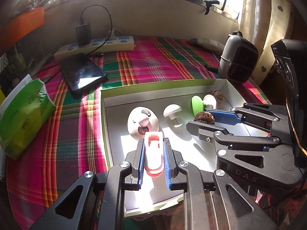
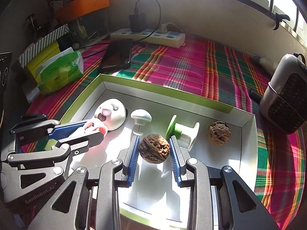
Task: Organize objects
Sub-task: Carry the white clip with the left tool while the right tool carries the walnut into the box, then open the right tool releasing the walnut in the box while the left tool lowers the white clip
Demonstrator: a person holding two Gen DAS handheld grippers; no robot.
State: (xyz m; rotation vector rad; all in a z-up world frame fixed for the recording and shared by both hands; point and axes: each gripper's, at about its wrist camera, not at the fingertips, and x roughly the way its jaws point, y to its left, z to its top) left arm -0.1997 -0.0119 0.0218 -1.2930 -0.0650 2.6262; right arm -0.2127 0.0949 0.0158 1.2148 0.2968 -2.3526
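Left wrist view: left tongs (image 1: 153,149) pinching pink-and-white clip (image 1: 153,149), held over white box (image 1: 228,88) on plaid cloth (image 1: 153,63). Right tongs (image 1: 205,119) at right, clamped on walnut (image 1: 203,117). White knob (image 1: 172,111) and green spool (image 1: 196,103) lie in box.

Right wrist view: right tongs (image 2: 154,149) pinching walnut (image 2: 154,148) above box floor. Second walnut (image 2: 219,132) rests near box's far right corner. Left tongs (image 2: 92,130) at left, gripping clip beside white dome (image 2: 115,116).

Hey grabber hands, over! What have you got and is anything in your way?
Left gripper shut on pink clip. Right gripper shut on walnut. Both over white box. Nothing blocking.
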